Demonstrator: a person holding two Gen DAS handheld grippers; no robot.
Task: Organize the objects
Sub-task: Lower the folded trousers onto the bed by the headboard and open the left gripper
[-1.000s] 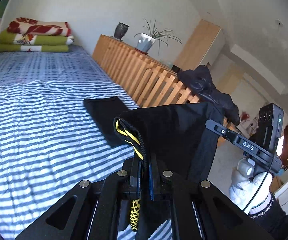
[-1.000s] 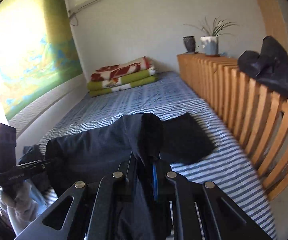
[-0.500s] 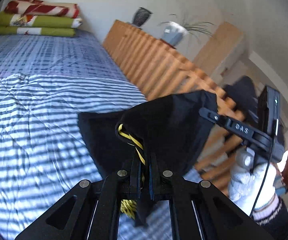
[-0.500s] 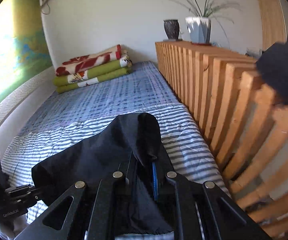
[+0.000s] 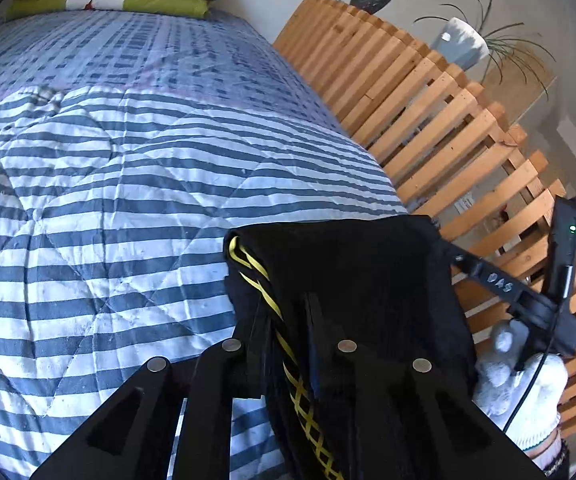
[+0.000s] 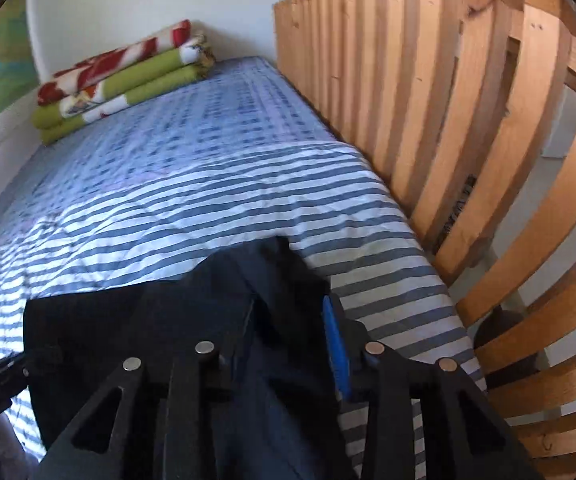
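A black fabric garment with a yellow lattice-patterned drawstring point(image 5: 351, 280) hangs between the two tools, low over the near end of the blue-and-white striped quilt point(image 5: 108, 208), close to the bed's right edge. The left gripper point(image 5: 284, 316) has just been opening; the cloth and cord lie between its black fingers, now parted and no longer pinching. The right gripper point(image 6: 288, 320) has also just been opening: a bunched fold of the garment sits between its jaws, with the blue pad point(image 6: 333, 344) bared and a gap beside the fabric. A white-gloved hand point(image 5: 523, 384) holds the right tool against the slatted wooden railing point(image 5: 447, 128), which runs hard along the bed's right side and leaves little room there. To the left and ahead the quilt lies open and flat up to the folded green, red and white blankets point(image 6: 124, 80) stacked at the far wall.
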